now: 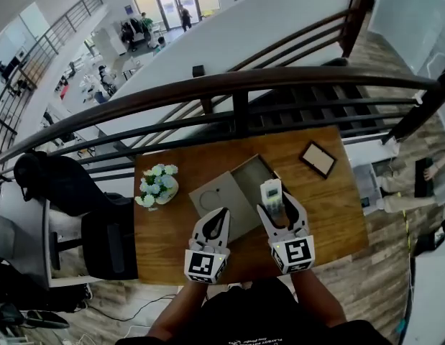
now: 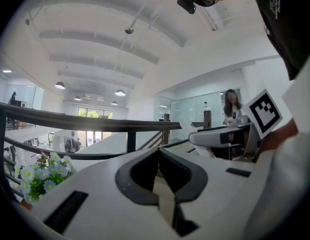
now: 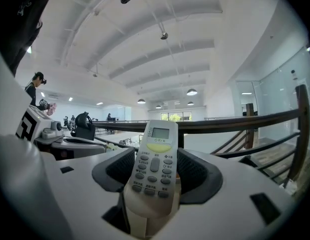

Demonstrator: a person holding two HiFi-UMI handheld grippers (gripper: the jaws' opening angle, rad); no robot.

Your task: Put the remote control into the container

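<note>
The right gripper (image 1: 281, 210) is clamped on the remote control (image 3: 156, 159) over the near edge of the open container (image 1: 249, 172), mid-carry, so next it likely needs a short push farther, lowering, then release; the left gripper (image 1: 216, 221) hangs closed and empty.

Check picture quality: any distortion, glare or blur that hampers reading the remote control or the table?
Head view: heavy fisheye bends the railing; table evenly lit. Right gripper view: remote control sharp and readable, dark corners. Left gripper view: bright windows behind, flowers slightly soft.
</note>
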